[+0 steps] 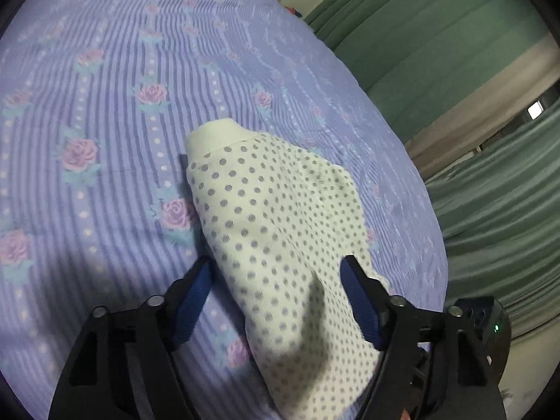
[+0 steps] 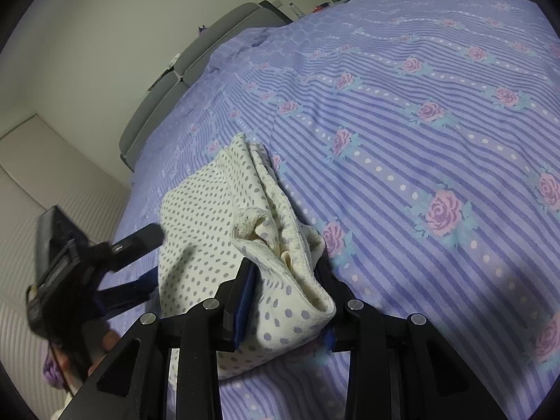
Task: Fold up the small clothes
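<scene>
Here the left claw (image 1: 276, 266) is held wide open astride the dotted garment (image 1: 276, 217), while the right claw (image 2: 285, 269) is clamped on its folded edge. The garment is spread on the striped bedspread (image 1: 105, 105). Green curtains (image 1: 437, 35) hang beyond; a grey headboard (image 2: 196, 66) is seen.
</scene>
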Tool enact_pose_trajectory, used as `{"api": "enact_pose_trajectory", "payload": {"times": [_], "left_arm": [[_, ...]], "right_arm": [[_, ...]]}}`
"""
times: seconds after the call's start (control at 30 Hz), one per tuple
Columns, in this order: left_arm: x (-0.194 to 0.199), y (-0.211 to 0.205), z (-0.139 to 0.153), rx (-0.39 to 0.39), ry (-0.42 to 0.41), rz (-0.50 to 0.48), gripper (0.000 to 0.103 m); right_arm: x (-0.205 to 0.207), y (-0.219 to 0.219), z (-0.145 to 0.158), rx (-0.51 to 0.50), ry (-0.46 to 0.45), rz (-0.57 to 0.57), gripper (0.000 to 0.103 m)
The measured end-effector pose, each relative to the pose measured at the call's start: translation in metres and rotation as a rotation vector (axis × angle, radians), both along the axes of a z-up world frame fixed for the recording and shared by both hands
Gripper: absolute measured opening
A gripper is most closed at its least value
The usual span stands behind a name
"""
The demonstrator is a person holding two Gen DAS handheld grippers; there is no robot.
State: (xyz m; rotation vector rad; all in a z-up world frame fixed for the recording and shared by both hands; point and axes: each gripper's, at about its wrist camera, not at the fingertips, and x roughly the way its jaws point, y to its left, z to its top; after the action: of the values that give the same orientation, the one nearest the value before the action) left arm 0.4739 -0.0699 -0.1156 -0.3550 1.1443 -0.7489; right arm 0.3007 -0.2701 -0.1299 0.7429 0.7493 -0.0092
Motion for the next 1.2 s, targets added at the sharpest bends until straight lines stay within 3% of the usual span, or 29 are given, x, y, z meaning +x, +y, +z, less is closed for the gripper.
{"api": "enact_pose_trajectory", "payload": {"times": [0.1,0.17,0.3,0.47,0.87,1.2], "left_arm": [[0.0,-0.01,-0.006,-0.005,0.011,-0.011,0.057],[-0.003,-0.023,-0.007,0.041,-0.001,-0.023,0.048],[-0.022,-0.036,0.005,0.167,-0.115,-0.043,0.034],[-0.036,-0.038,0.031,0.224,-0.213,-0.065,0.023],[-0.101,-0.03,0.101,0.295,-0.398,-0.088,0.022],[-0.173,0.007,0.172,0.354,-0.545,-0.023,0.022]], "right_arm": [[0.0,-0.001,0.0,0.001,0.001,-0.001,0.034],[0.001,-0.002,0.0,-0.002,0.005,-0.002,0.034],[0.004,-0.001,0.002,-0.001,0.014,-0.013,0.034],[0.001,0.0,0.008,-0.005,0.008,-0.003,0.033],[-0.038,0.014,0.069,-0.079,-0.098,0.04,0.03],[-0.09,0.047,0.127,-0.104,-0.216,0.111,0.03]]}}
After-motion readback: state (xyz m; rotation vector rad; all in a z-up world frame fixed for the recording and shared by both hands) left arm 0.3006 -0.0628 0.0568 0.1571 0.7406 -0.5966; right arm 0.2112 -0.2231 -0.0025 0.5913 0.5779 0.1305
